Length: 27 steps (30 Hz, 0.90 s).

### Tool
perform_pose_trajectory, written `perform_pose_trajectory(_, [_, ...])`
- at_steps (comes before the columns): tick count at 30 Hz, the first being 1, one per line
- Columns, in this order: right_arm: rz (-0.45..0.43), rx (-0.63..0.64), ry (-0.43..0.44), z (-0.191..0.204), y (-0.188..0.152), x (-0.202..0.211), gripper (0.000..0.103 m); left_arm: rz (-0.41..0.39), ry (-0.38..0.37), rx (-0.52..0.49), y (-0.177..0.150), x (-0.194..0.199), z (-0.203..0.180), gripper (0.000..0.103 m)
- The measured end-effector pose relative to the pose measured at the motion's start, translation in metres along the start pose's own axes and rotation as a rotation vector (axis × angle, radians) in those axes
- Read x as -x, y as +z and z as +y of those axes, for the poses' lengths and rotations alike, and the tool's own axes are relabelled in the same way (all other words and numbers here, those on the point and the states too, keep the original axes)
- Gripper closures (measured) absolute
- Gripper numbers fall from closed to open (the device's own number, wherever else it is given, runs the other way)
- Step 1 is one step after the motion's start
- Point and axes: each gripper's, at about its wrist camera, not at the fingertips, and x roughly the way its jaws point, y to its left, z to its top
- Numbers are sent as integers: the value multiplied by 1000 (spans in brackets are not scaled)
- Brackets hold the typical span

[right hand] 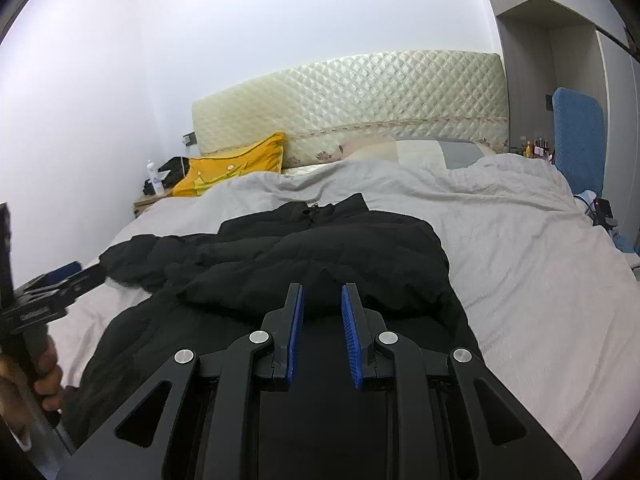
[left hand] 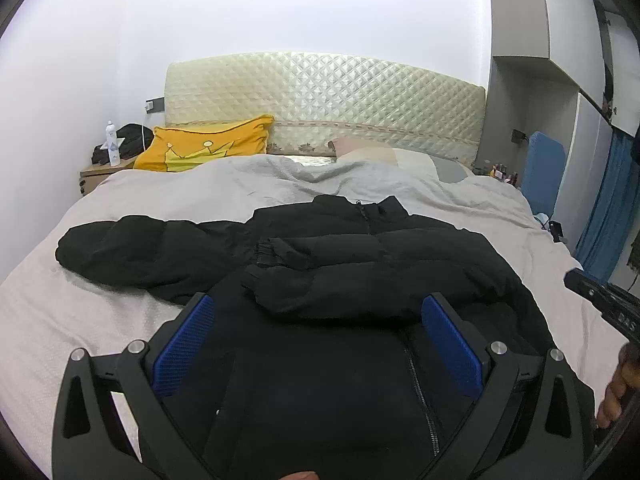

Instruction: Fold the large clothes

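One black puffer jacket [left hand: 360,264] lay spread on the grey-sheeted bed [right hand: 520,248], zipper up, one sleeve folded across its chest and the other stretched out toward the nightstand side. The left gripper [left hand: 318,308] hovered over the hem with its jaws wide apart and nothing pinched. The right gripper [right hand: 322,296] hung above the jacket, its blue pads close together with a narrow empty gap.
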Motion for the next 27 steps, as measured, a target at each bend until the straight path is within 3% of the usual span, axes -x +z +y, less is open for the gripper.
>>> perform_pose_trajectory(12, [-31, 70, 1, 40, -35, 50, 84, -10, -52, -1, -2, 9, -7, 0])
perform_pose_trajectory(17, [-68, 80, -21, 49, -49, 74, 84, -6, -39, -53, -6, 6, -10, 0])
perform_pose_trajectory(27, [-91, 55, -11, 48, -58, 81, 84, 18, -17, 4, 9, -6, 25, 0])
